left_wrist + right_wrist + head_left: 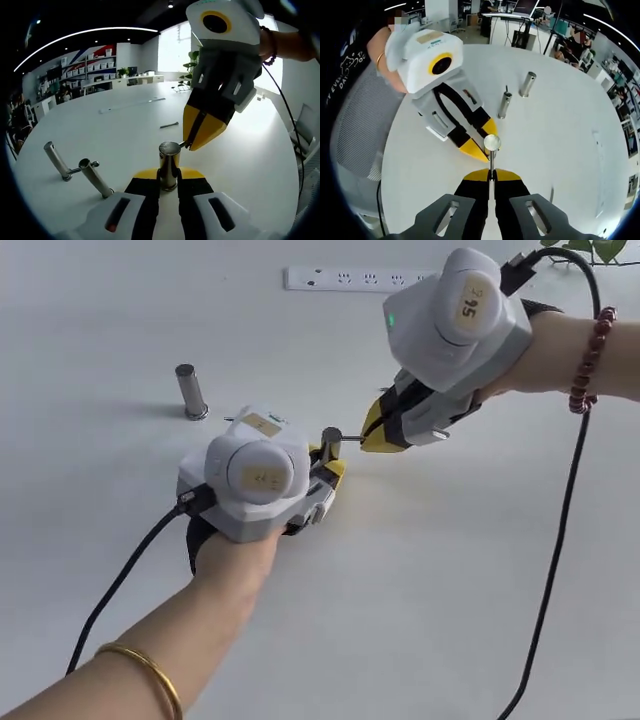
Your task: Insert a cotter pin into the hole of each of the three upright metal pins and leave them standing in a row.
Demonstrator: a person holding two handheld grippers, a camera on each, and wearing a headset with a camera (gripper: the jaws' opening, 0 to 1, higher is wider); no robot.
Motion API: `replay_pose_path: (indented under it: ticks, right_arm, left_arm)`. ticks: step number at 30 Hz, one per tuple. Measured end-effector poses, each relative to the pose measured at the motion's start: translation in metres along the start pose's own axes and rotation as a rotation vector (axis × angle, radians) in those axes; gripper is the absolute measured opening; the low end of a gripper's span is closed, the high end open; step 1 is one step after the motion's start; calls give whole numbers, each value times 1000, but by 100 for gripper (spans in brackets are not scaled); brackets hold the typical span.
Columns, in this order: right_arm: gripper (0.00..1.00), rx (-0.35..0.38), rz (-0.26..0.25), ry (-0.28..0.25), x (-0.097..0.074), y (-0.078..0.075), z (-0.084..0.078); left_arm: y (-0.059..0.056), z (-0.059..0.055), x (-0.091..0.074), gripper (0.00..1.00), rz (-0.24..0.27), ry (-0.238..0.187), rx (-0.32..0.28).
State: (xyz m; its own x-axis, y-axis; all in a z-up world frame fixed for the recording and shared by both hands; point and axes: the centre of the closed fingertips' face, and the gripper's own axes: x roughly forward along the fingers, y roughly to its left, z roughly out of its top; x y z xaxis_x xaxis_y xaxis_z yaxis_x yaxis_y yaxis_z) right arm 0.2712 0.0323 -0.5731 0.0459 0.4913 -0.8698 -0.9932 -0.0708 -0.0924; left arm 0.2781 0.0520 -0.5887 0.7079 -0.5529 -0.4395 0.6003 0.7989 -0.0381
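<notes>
A steel pin [169,159] stands upright between my left gripper's [169,176] yellow-tipped jaws, which are shut on its lower half. My right gripper [491,175] is shut on a thin cotter pin [491,162] whose far end meets the head of that steel pin [492,142]. In the head view the two grippers face each other, the left gripper [328,466] below left and the right gripper [378,434] above right, with the held pin [330,437] between them. A second pin [96,179] carries a cotter pin through its top. A third pin [190,392] stands bare.
A loose cotter pin [169,125] lies on the white table [420,580] beyond the held pin. A white power strip [350,278] sits at the far edge. Black cables [555,570] trail from both grippers across the table.
</notes>
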Motion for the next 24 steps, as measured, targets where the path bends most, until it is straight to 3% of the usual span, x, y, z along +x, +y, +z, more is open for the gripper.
replay_pose_path:
  ticks: [11, 19, 22, 24]
  right_arm:
    - [0, -6, -3, -11, 4, 0, 10]
    - [0, 11, -18, -57, 5, -1, 19]
    - [9, 28, -28, -55, 4, -1, 19]
    - [10, 27, -27, -55, 1, 1, 18]
  left_arm:
    - [1, -1, 1, 11, 7, -4, -2]
    - [1, -2, 2, 11, 16, -6, 6]
    - [1, -2, 2, 11, 16, -6, 3]
    - [1, -2, 3, 11, 17, -5, 1]
